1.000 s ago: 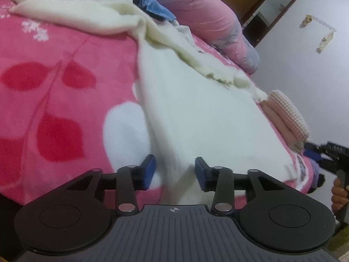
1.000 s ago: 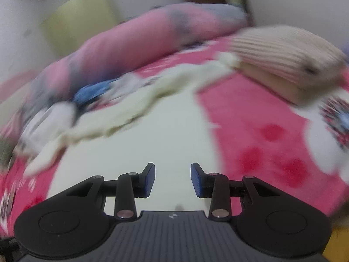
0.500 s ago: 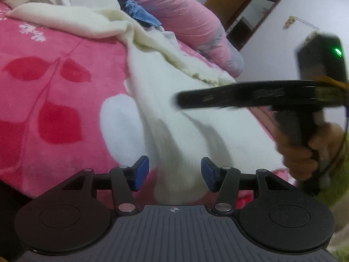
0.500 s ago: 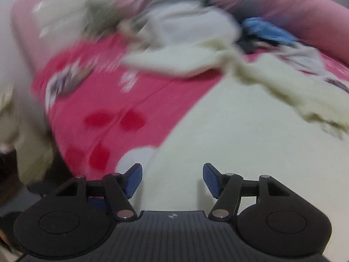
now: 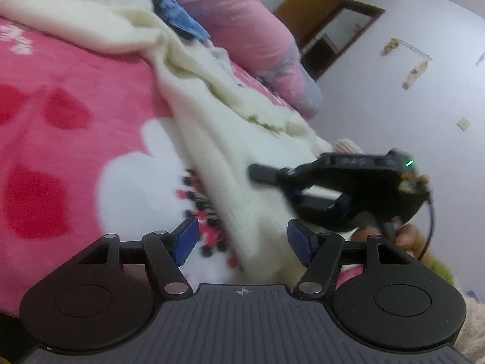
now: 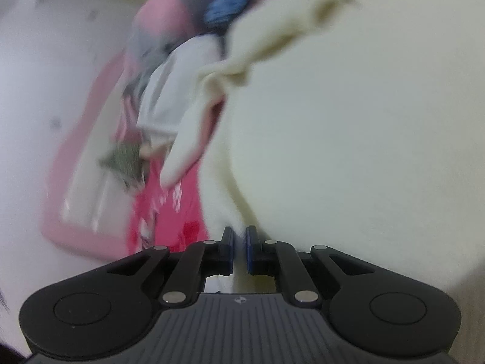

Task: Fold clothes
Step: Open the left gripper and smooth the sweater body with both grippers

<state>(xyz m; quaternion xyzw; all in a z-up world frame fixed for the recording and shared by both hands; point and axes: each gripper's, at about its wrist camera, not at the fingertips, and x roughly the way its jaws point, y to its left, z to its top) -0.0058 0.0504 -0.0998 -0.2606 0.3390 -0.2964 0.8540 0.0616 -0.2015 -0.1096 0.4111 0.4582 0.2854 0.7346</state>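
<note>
A cream fleece garment [image 5: 242, 151] lies spread across a pink flowered blanket [image 5: 75, 106]. Its near hem runs between the jaws of my left gripper [image 5: 242, 239], which are opening, with the pads clear of the cloth. In the left wrist view the right tool's black body [image 5: 363, 182] reaches over the same garment from the right, held by a person's hand [image 5: 406, 236]. In the blurred right wrist view the cream garment [image 6: 348, 151] fills the right side. My right gripper [image 6: 239, 242] is closing, and its pads pinch a fold of the cloth at its left edge.
A long pink bolster [image 5: 242, 21] lies along the bed's far side, with a blue cloth [image 5: 182, 21] and other loose clothes beside it. A folded pink knit stack [image 5: 345, 145] sits behind the right tool. A white wall and a dark doorway [image 5: 333, 21] stand beyond.
The right gripper swung across and down to the cream garment's near edge and closed from wide open. The left gripper's jaws spread wider and it edged nearer the hem.
</note>
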